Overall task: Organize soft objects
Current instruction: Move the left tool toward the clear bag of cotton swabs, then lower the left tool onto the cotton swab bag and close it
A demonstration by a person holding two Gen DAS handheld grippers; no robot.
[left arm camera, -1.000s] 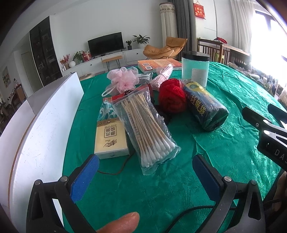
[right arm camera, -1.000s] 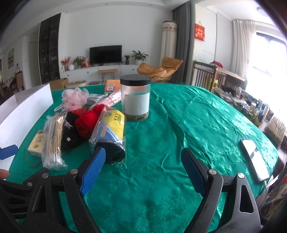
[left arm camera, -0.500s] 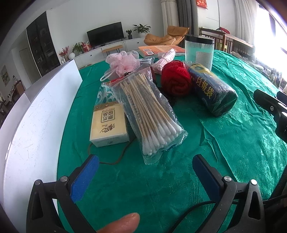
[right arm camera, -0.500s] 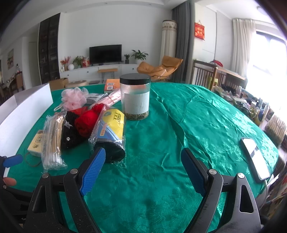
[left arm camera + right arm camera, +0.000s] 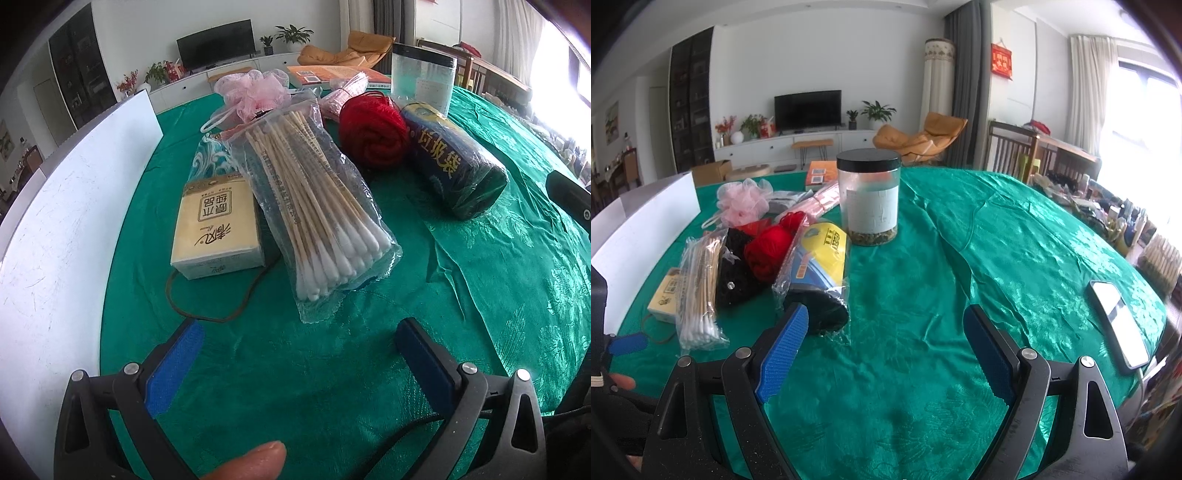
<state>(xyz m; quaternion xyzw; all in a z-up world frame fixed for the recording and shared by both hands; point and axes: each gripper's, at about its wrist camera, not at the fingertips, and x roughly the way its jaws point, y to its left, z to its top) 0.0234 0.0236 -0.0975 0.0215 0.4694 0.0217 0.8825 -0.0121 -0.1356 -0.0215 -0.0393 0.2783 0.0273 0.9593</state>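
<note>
Both grippers (image 5: 295, 354) (image 5: 882, 347) wide open and empty, left one now nearer the cotton-swab bag (image 5: 317, 206); far jar (image 5: 868, 195) bottom-filled with dried bits.

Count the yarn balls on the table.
1 clearly visible: the red yarn ball, lying between the cotton swab bag and the trash bag roll. A black knitted item beside it may be another; more could be hidden.

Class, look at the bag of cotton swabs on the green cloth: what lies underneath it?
The bag of cotton swabs rests partly on a tissue pack and a dark knitted item. How much of either is covered underneath cannot be seen.
</note>
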